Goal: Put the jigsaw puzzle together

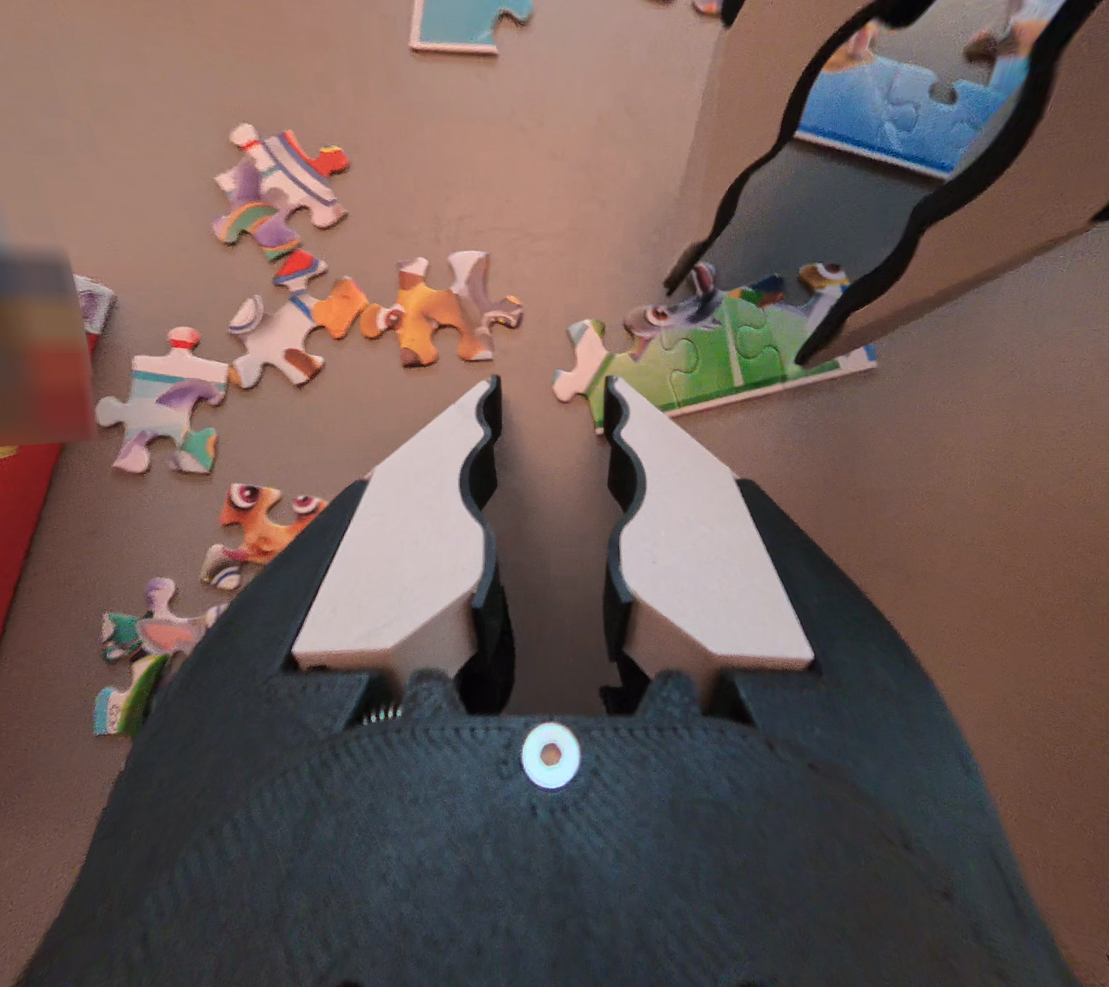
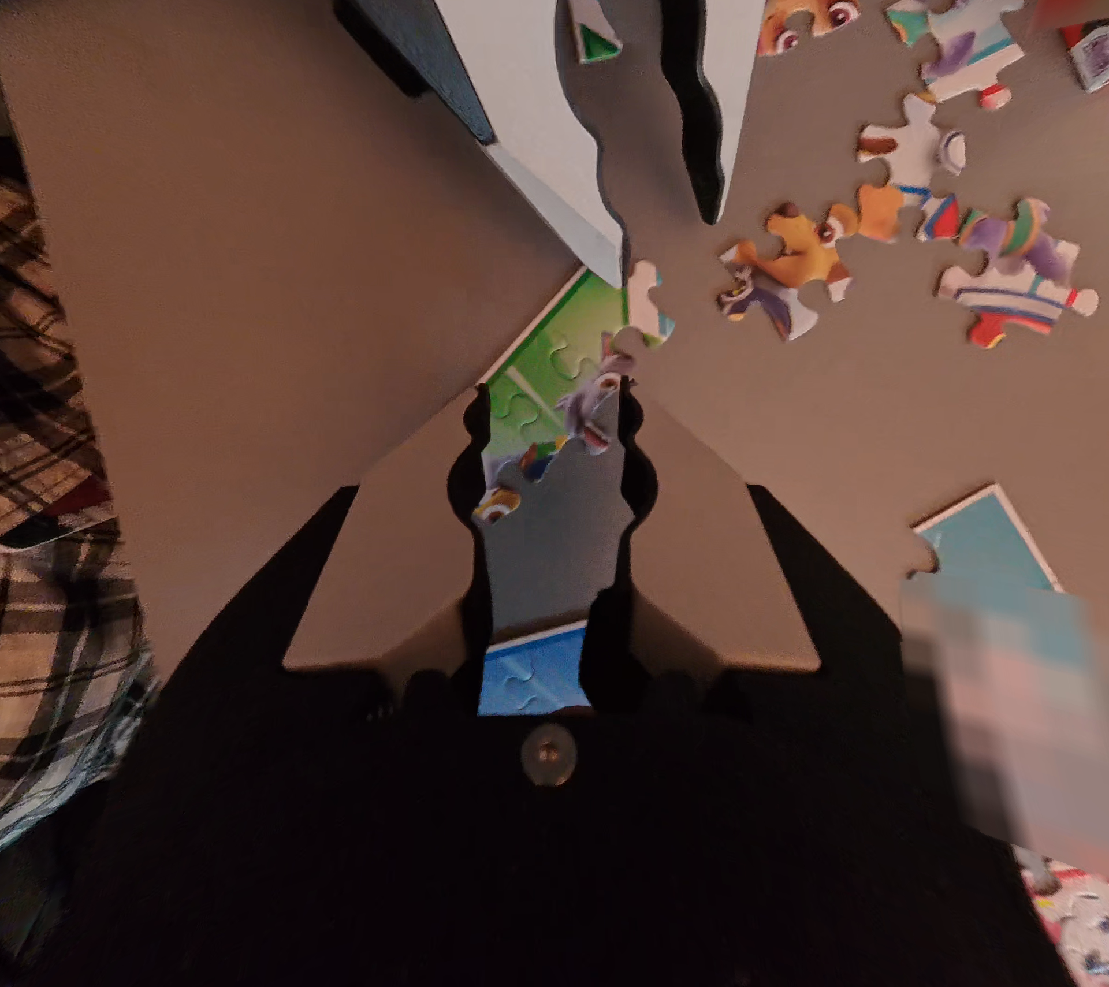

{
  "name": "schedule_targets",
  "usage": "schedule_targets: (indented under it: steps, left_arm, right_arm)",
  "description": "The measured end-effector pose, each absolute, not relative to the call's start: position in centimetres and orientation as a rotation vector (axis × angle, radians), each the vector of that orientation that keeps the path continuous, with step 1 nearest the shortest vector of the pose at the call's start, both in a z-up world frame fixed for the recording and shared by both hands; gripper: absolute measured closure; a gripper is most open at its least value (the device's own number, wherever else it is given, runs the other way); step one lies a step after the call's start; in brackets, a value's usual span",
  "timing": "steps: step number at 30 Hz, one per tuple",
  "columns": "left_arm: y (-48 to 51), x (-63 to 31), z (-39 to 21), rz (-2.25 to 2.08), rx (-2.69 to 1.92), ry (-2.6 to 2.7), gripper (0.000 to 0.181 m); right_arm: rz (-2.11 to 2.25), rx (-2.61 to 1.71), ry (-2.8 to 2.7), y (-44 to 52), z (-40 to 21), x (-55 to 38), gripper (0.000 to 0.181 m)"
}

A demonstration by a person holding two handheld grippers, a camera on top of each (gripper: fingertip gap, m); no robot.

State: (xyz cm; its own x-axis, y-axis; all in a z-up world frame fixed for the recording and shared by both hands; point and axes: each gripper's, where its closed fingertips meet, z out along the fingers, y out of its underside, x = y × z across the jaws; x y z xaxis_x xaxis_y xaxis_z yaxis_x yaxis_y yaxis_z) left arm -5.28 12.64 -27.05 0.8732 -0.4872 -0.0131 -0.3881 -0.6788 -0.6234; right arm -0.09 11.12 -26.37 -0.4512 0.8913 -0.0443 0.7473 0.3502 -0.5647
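Below, green joined strip (image 1: 720,358) flat on bench (image 1: 540,148), long axis across left view; left tongs (image 1: 552,388) parted, empty; right tongs (image 2: 552,388) likewise parted above it.

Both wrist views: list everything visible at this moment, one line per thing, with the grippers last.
green joined section: one, green with a white border, under the right gripper's fingertips.
blue joined section: one, blue, far right behind the right gripper.
teal joined section: one, teal with a white edge, top centre, partly blurred.
loose pieces: about ten, multicoloured, scattered at left, some touching.
red box: one, red, left edge.
tabletop: one, grey-brown, under everything.
plaid cloth: one, dark and light check, left edge of the right wrist view.
left gripper: black with white pads, open, empty.
right gripper: black, open, over the green joined section.
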Motion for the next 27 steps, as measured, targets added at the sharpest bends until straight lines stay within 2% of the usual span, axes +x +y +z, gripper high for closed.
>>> schedule_targets:
  steps: [6, 8, 10, 16, 27]
  left_arm:
    - [11.5, -3.3, -27.6, -0.256, -2.417, 0.715, 0.154]
    - [11.0, -2.8, -27.6, -0.262, -2.420, 0.742, 0.149]
    - [10.5, -2.1, -27.6, -0.274, -2.418, 0.766, 0.149]
    - [9.0, 0.0, -27.6, -0.291, -2.394, 0.827, 0.155]
    - [7.9, 2.3, -27.6, -0.320, -2.370, 0.864, 0.156]
  right_arm:
    - [0.783, -1.504, -2.325, 8.8, -27.4, 2.2, 0.134]
    - [0.793, -1.491, -2.310, 7.8, -27.4, 2.9, 0.133]
    - [0.809, -1.489, -2.279, 6.8, -27.4, 3.6, 0.124]
    - [0.784, -1.374, -2.219, 4.0, -27.5, 6.1, 0.110]
    - [0.839, -1.333, -2.182, 1.2, -27.7, 8.8, 0.107]
